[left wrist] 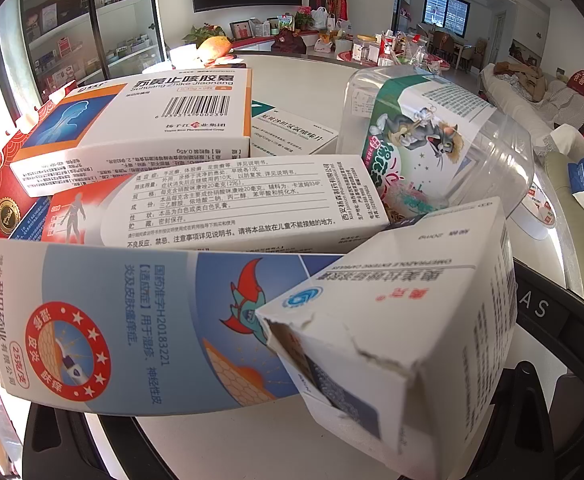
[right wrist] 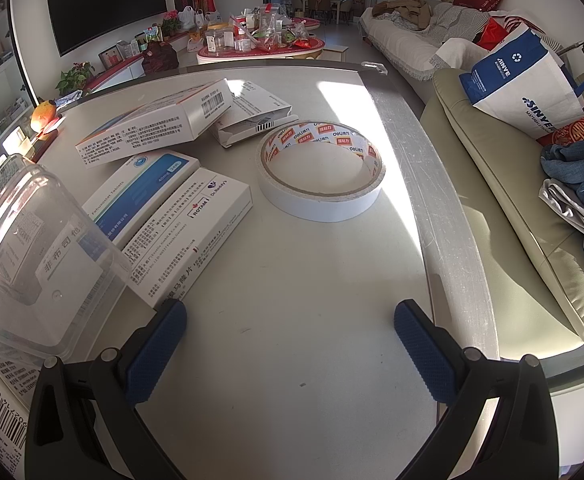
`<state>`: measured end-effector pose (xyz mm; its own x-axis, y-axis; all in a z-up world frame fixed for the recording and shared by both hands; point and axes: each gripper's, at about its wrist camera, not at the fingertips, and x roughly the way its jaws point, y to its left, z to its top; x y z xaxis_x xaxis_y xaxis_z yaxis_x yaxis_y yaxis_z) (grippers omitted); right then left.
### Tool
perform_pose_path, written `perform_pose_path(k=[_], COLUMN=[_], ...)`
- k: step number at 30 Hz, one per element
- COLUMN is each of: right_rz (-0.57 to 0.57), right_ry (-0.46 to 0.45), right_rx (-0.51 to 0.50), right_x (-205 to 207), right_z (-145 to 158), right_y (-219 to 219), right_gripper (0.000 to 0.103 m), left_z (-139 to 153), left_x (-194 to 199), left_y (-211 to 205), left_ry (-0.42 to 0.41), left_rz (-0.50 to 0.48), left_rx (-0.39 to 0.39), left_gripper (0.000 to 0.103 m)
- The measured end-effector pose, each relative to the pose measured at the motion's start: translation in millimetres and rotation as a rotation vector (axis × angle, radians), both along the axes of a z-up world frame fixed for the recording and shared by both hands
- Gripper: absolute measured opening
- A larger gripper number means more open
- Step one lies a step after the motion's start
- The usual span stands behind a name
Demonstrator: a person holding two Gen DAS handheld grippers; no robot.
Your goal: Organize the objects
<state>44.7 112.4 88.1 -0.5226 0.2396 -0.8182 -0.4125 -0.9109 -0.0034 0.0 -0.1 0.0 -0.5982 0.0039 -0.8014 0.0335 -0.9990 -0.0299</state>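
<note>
Both tools gape empty: right tool (right wrist: 289, 344) over bare table (right wrist: 292, 288), left apparently behind boxes (left wrist: 227, 200).

Beyond my work surface I see a dark television (right wrist: 107, 0) on the wall, a sofa (right wrist: 408, 46) heaped with clothes, a cluttered low table (right wrist: 263, 50), and a blue-and-white bag (right wrist: 524, 80).

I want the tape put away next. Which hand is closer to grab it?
Probably the right. The right gripper is open over bare table with the tape roll straight ahead. The left wrist view is crowded with medicine boxes and shows no tape.
</note>
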Motion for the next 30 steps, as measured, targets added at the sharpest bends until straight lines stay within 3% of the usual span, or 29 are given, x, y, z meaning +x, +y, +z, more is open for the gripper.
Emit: perform_pose_path(k=[30], right_rz=[-0.001], right_ry=[-0.001], right_rx=[0.0], right_x=[-1.3], right_z=[0.0], right_y=[0.5], right_gripper=[0.103], left_z=[0.0], left_x=[0.0], left_y=[0.0], left_ry=[0.0], left_rz=[0.015], left_rx=[-0.005], left_gripper=[0.103])
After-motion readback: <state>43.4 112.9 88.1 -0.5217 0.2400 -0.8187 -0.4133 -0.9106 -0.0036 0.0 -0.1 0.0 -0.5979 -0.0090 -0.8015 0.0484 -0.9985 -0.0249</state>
